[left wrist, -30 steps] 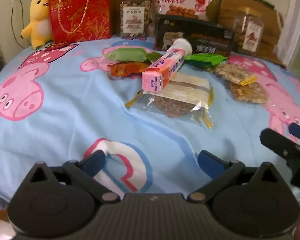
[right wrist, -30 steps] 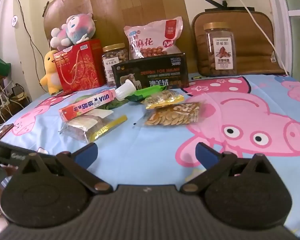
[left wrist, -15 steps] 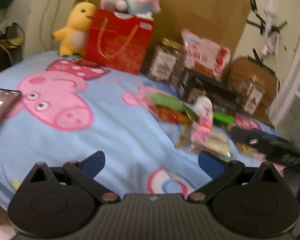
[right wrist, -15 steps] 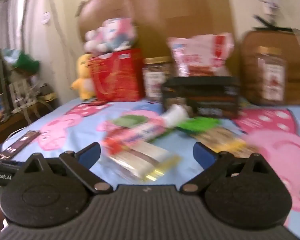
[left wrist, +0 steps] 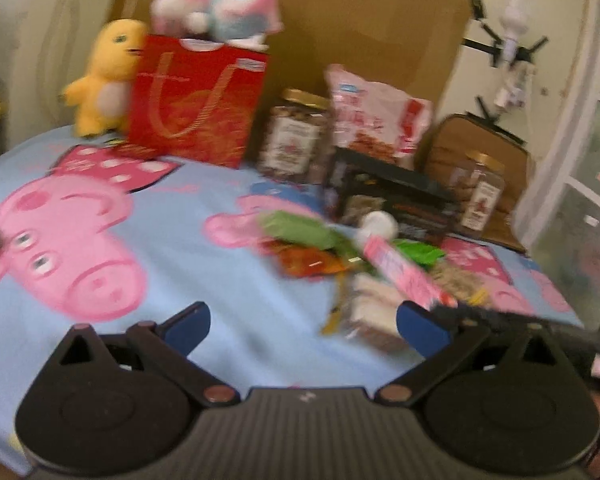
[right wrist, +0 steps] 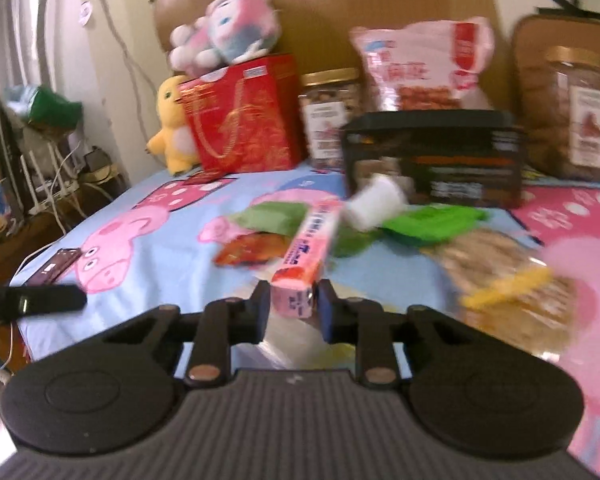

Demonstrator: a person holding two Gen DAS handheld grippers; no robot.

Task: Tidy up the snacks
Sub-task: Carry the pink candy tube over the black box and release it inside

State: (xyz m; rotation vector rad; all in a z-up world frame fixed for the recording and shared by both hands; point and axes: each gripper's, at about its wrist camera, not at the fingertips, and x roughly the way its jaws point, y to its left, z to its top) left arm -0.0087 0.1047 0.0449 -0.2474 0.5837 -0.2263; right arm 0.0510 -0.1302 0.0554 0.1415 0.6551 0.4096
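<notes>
Two grippers were in my hands. My right gripper (right wrist: 293, 309) was closing on the near end of the pink candy tube (right wrist: 305, 256), which sat between its blue pads; the pads looked to be touching the tube's sides, though blur kept me from being certain. The tube ran away from me, its white cap (right wrist: 374, 201) at the far end. My left gripper (left wrist: 302, 326) stood spread wide with nothing between its fingers, over bare blue cartoon-pig sheet (left wrist: 204, 280).

Around the tube lay the loose snacks on the sheet: a pale green packet (right wrist: 274, 216) and an orange-red packet (right wrist: 252, 249) to its left, a bright green packet (right wrist: 432, 222) to its right, and a clear bag of biscuits with a yellow clip (right wrist: 508, 280) nearer my right side. A clear-wrapped snack (left wrist: 370, 312) lay under the tube's near end.

Farther back stood a black box (right wrist: 436, 160), two jars with gold lids (right wrist: 330, 114) (right wrist: 578, 114), a pink-and-white snack bag (right wrist: 420, 64), and a red gift bag (right wrist: 240, 116) with a plush toy (right wrist: 226, 34) on top and a yellow plush duck (right wrist: 172, 124) beside it.
</notes>
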